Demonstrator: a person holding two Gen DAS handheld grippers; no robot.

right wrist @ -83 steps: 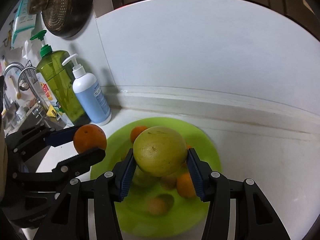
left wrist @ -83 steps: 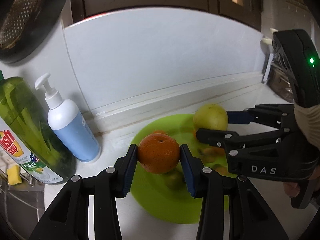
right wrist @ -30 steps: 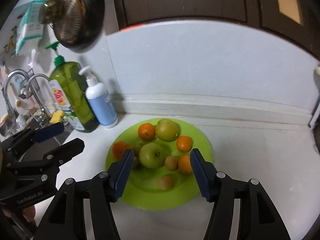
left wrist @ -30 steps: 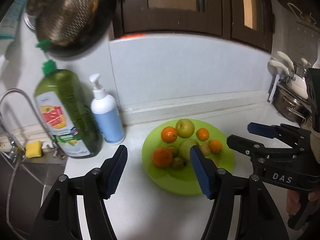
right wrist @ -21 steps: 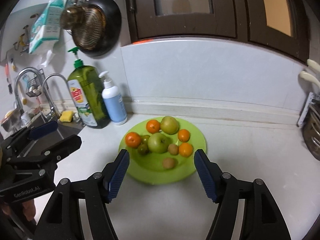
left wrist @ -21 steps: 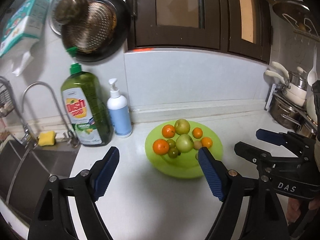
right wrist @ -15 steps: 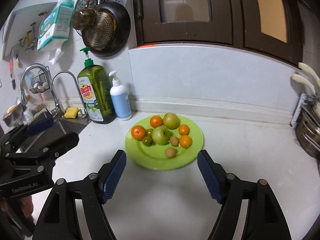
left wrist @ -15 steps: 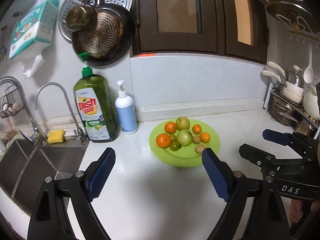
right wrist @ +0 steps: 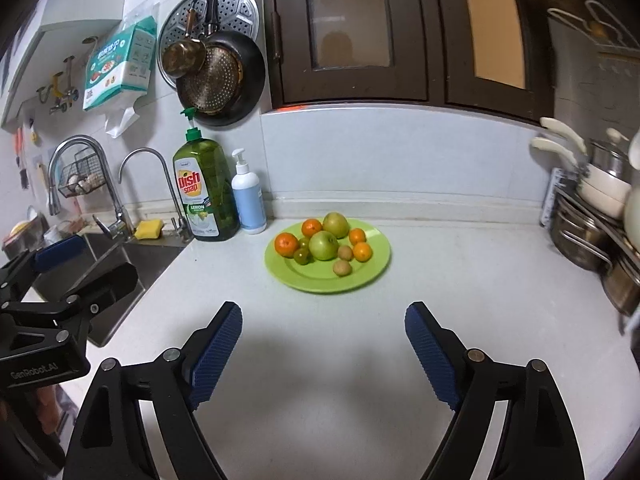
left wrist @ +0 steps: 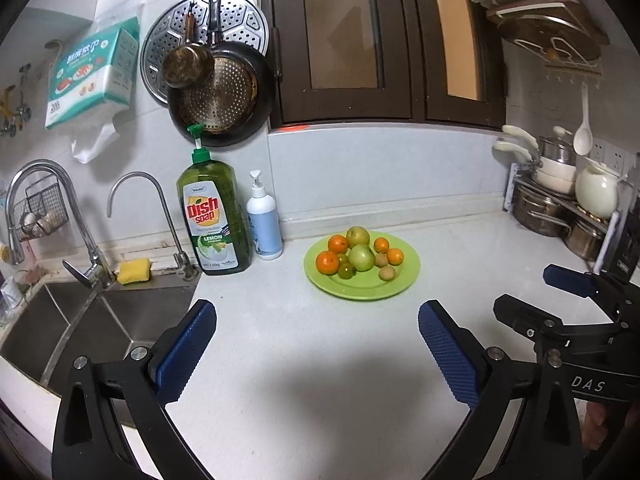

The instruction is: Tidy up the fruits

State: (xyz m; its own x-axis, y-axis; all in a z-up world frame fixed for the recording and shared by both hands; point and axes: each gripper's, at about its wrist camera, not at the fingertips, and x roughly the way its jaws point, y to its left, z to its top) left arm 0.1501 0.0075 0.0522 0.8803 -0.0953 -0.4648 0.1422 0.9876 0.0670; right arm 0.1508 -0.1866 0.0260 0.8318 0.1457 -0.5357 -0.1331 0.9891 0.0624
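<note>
All the fruit sits gathered on the green plate (right wrist: 376, 268) at frame centre, and with the left hand-held gripper (left wrist: 316, 354) and right hand-held gripper (right wrist: 323, 354) both spread wide and empty, the task looks finished.

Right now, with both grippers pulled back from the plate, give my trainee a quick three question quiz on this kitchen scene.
1. True or false: the left gripper is holding an orange.
2. Multiple choice: what stands right beside the dish soap bottle? A) a kettle B) a white pump bottle C) a toaster
3. Fill in: all the fruit sits on a green ____.

Key: 1 false, both it and the right gripper are open and empty. 2 B. 3 plate.
</note>
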